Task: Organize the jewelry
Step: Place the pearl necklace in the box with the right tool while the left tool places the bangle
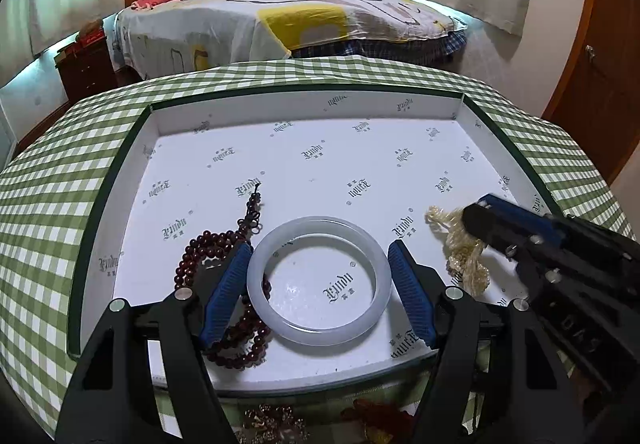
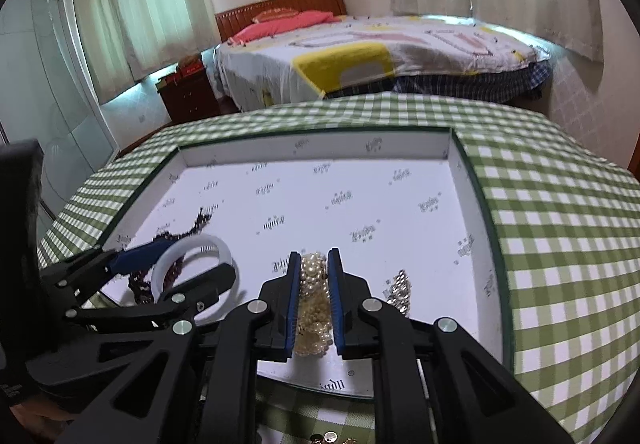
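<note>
A white translucent bangle (image 1: 320,225) (image 2: 208,242) sits between the blue pads of my left gripper (image 1: 319,247) (image 2: 196,262), which is shut on its two sides and holds it low over the near left part of the white tray (image 1: 304,89) (image 2: 312,132). A dark red bead string (image 1: 200,248) (image 2: 140,286) lies on the tray floor beneath the left finger. My right gripper (image 2: 315,256) (image 1: 478,212) is shut on a bundle of cream pearls (image 2: 314,284) (image 1: 464,252), which dangles over the tray's near right part.
The tray has a dark green rim and stands on a green checked tablecloth (image 1: 48,204) (image 2: 560,244). A small sparkly piece (image 2: 400,290) lies in the tray right of the pearls. More jewelry (image 1: 272,420) lies on the cloth at the near edge. A bed (image 1: 320,20) stands behind.
</note>
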A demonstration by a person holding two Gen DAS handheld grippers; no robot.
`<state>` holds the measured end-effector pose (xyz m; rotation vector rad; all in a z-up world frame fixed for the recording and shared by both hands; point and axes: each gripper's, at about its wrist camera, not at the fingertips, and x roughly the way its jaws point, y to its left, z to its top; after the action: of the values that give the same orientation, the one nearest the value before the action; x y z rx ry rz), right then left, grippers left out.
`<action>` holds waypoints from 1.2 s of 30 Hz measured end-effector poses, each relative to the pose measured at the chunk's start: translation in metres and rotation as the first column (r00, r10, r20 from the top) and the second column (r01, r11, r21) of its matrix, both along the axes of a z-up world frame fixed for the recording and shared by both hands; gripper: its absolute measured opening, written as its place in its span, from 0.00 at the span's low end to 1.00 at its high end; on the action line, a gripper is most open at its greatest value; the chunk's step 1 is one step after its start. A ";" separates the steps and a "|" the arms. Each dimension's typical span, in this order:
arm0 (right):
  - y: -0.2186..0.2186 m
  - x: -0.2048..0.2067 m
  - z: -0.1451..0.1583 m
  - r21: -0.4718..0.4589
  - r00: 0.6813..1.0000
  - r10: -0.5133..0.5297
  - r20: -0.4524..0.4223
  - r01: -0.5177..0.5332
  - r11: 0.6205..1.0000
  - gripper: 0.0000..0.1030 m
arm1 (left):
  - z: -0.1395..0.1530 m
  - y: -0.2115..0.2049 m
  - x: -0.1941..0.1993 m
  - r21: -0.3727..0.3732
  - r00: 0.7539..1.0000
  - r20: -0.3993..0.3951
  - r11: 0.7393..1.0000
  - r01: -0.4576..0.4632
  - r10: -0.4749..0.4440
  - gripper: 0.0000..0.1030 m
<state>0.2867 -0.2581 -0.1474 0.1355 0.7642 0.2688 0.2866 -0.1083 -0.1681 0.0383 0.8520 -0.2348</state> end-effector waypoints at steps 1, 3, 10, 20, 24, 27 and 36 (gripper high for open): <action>0.000 0.002 -0.002 0.000 1.000 -0.001 -0.003 0.001 1.000 0.14 | 0.000 -0.001 0.001 0.004 1.000 -0.001 1.000 0.004 -0.004 0.67; -0.001 0.003 -0.003 0.003 1.000 0.001 -0.013 -0.001 1.000 0.14 | -0.001 -0.002 0.001 0.013 1.000 0.000 1.000 0.011 -0.011 0.67; -0.013 0.003 -0.005 0.034 0.999 -0.033 -0.028 0.034 0.999 0.38 | 0.000 -0.002 0.003 0.010 1.000 -0.002 1.000 0.010 -0.010 0.68; -0.020 -0.007 0.005 0.014 0.998 -0.065 0.009 0.065 0.998 0.40 | 0.005 -0.002 -0.001 -0.011 1.000 0.010 1.000 0.019 -0.019 0.77; -0.021 -0.016 0.011 0.002 0.997 -0.078 0.030 0.078 0.997 0.40 | 0.019 0.001 -0.012 -0.010 0.998 0.057 1.000 0.018 -0.018 0.78; -0.023 -0.025 0.017 0.000 0.995 -0.086 0.045 0.086 0.996 0.40 | 0.029 0.005 -0.022 -0.012 0.996 0.093 1.000 0.013 -0.012 0.78; -0.020 -0.056 0.027 -0.006 0.993 -0.092 0.077 0.093 0.996 0.40 | 0.047 0.025 -0.062 -0.020 0.986 0.165 1.000 -0.020 0.023 0.78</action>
<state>0.2303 -0.2781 -0.1207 0.1504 0.6806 0.1811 0.2245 -0.0837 -0.1210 0.0312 0.6843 -0.2164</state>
